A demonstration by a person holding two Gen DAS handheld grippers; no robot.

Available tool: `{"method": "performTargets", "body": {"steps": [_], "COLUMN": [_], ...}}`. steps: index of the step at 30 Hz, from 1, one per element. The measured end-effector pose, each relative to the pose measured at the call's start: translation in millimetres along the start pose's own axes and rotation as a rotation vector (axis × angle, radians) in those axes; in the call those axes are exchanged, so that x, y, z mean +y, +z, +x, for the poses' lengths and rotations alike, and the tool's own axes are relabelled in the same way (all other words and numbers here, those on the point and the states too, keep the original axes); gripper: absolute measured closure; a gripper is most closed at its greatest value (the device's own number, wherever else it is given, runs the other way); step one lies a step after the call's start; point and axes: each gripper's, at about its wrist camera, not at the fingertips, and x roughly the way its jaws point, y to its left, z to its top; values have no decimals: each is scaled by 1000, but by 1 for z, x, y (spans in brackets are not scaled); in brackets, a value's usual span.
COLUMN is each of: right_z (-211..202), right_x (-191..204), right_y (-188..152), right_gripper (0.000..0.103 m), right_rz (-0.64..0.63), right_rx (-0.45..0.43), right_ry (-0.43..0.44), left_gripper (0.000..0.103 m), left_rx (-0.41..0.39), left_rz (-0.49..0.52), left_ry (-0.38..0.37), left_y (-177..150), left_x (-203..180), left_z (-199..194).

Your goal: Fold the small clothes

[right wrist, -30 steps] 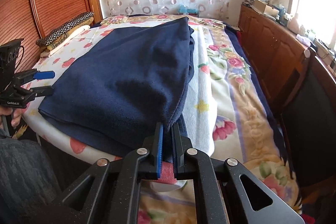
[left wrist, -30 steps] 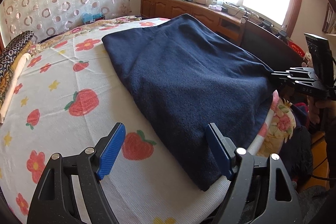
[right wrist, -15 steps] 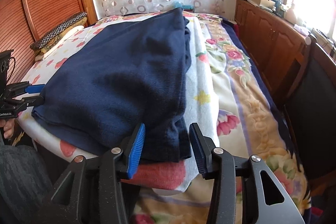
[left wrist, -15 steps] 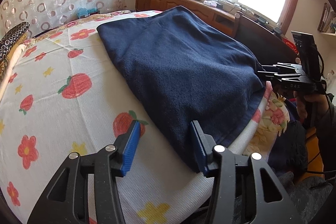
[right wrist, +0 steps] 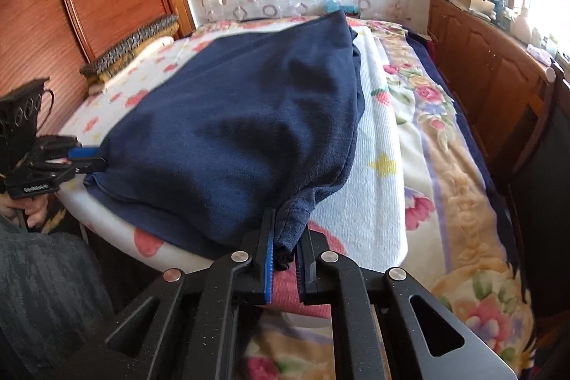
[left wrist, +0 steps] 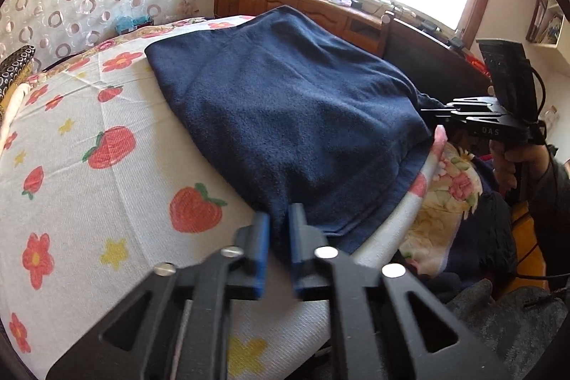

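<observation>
Across the strawberry-print white bedspread [left wrist: 117,166] lies the dark navy fleece garment [left wrist: 292,116], its near corners clamped by the left gripper [left wrist: 279,230] and right gripper [right wrist: 286,237], likely for folding.

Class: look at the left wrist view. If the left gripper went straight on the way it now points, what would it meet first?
The navy garment. The left gripper is already shut on its near corner, so going straight on would push into the cloth, which lies on the bed. Depth beyond that is unclear.
</observation>
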Motion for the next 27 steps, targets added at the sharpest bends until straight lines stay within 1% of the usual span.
{"method": "performTargets", "body": {"steps": [3,7,13,19,24,27], "right_z": [-12,-32,-38,-19,5,25], "right_x": [-1,-2,-5,-12,-14,-17], "right_y": [2,11,36,75,110,127], "right_gripper": [95,95,95,95,95,95], "right_rz": [20,41,51,33,11,-4], "right_rx": [-80,-192,-298,-338,-342,-330], "right_ry": [15,19,21,2,-20,-34], "left_gripper": [97,98,98,98,98,98], "left_rx": [-41,-121,-185,-208,-195,-186], "left_rz": [-10,-28,-28,-39,-65,-85], "left_ry": [14,21,50,91,122,130], "left_y": [7,24,57,96,129,141], "left_x": [2,5,19,45,75,90], "left_z": [-11,-30,-41,-30,-6,4]}}
